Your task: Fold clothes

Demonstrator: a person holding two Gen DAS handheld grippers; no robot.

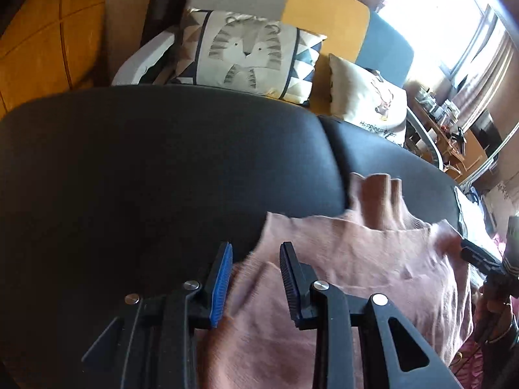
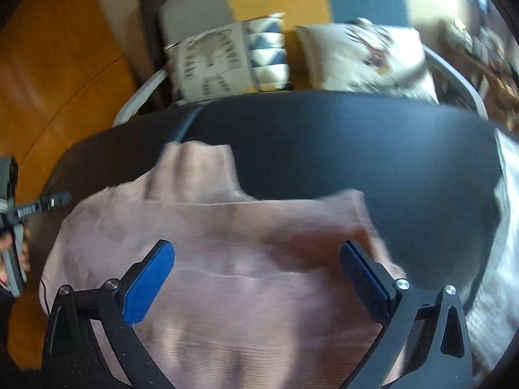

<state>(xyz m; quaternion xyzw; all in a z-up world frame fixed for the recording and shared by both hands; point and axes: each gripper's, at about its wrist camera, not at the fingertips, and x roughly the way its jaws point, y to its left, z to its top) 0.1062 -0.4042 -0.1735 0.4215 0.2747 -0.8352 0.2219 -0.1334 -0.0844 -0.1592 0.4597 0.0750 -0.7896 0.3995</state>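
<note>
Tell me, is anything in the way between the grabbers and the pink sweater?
Nothing visible. The pink sweater lies spread on the black surface, right below both open grippers, left gripper and right gripper. Nothing lies on top of it.

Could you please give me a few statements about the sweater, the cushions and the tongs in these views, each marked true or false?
1. The pink sweater lies on a dark surface. True.
2. The right tongs are clamped shut on the sweater. False: their jaws stand wide apart, gripping nothing.
3. A cushion with a striped animal face sits behind the surface. True.
4. The sweater's collar points toward the tongs. False: it points away, toward the cushions.
5. The left tongs are open. True.
</note>
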